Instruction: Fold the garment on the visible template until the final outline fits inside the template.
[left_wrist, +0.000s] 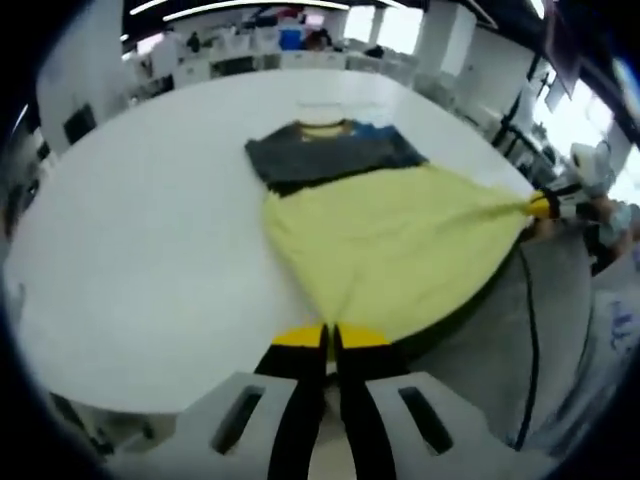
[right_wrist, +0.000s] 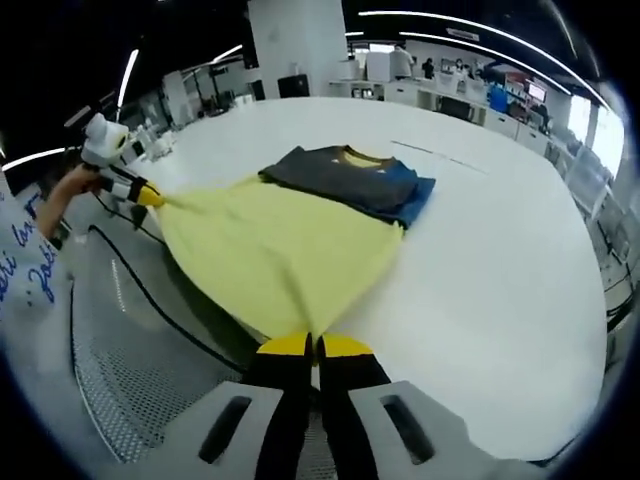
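Note:
A garment lies on the white table (left_wrist: 150, 230), its dark grey and blue top part (left_wrist: 330, 152) flat and its yellow part (left_wrist: 390, 240) stretched toward the table edge. My left gripper (left_wrist: 331, 338) is shut on one corner of the yellow part. My right gripper (right_wrist: 317, 347) is shut on the other corner (right_wrist: 300, 300). In the left gripper view the right gripper (left_wrist: 545, 206) enters from the right, pinching the yellow cloth. In the right gripper view the left gripper (right_wrist: 140, 194) comes in from the left, held by a hand. The dark top part (right_wrist: 350, 178) sits beyond the yellow cloth (right_wrist: 270, 250).
A thin line (right_wrist: 440, 153) is marked on the table beyond the garment. A black cable (left_wrist: 530, 330) hangs over grey floor below the table edge. Desks and people stand far behind the table (right_wrist: 500, 260).

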